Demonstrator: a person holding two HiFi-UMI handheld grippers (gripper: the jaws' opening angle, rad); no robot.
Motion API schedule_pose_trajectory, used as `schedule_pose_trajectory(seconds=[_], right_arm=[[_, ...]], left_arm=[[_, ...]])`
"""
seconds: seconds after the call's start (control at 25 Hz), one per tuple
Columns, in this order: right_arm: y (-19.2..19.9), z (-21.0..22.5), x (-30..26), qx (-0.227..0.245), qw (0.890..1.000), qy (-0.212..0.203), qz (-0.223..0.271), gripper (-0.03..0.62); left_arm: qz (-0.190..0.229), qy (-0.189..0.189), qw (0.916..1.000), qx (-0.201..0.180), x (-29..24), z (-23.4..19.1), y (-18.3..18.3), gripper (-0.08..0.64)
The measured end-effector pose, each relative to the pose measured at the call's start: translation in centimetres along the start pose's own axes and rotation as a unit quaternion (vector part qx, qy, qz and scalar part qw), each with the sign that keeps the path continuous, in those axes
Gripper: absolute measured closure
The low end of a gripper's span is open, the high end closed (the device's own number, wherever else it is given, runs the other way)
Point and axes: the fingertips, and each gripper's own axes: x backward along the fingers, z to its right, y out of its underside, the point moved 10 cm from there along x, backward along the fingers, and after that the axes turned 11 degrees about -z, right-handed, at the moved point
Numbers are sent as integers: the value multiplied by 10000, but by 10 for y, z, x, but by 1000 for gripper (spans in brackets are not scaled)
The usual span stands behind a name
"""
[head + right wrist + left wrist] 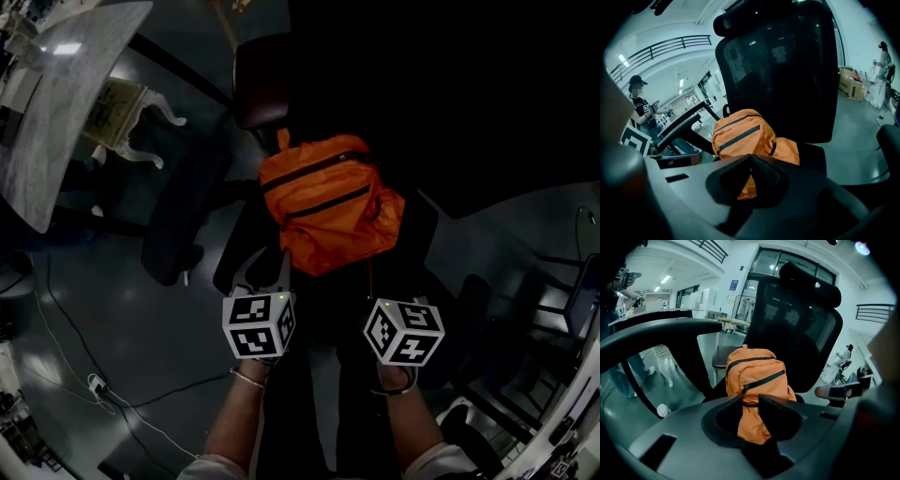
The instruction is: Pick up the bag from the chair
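Note:
An orange bag (pixel 328 202) with black zips sits upright on the seat of a black office chair (pixel 424 234), leaning on the mesh backrest (pixel 797 329). My left gripper (pixel 267 270) is at the bag's lower left corner. In the left gripper view its jaws (pixel 751 400) stand apart, and the bag (pixel 754 373) shows through the gap beyond them, not pressed. My right gripper (pixel 375 283) is just below the bag's lower right edge. In the right gripper view its fingertips (pixel 750 157) meet, shut on nothing, with the bag (pixel 740 131) behind them.
The chair's left armrest (pixel 661 329) curves across the left gripper view. A marble-topped table (pixel 56 94) with white carved legs stands at the far left, and cables (pixel 94 384) lie on the floor. A paper cup (pixel 662 409) sits on the floor. A person (pixel 640 103) stands further off.

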Motion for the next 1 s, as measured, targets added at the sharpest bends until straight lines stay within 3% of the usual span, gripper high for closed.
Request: schedule_pose_trajectory(seconds=[0.4,1.0], right_arm=[[-7,2,-15,-23,9999,23,-116,560],[-21,8,-40,-33,9996,60,-270,560]], left_arm=[[-137,217,9996,-106,-21,-6,-11,307],[-126,74,9999,-79,-57,-25,-41,278]])
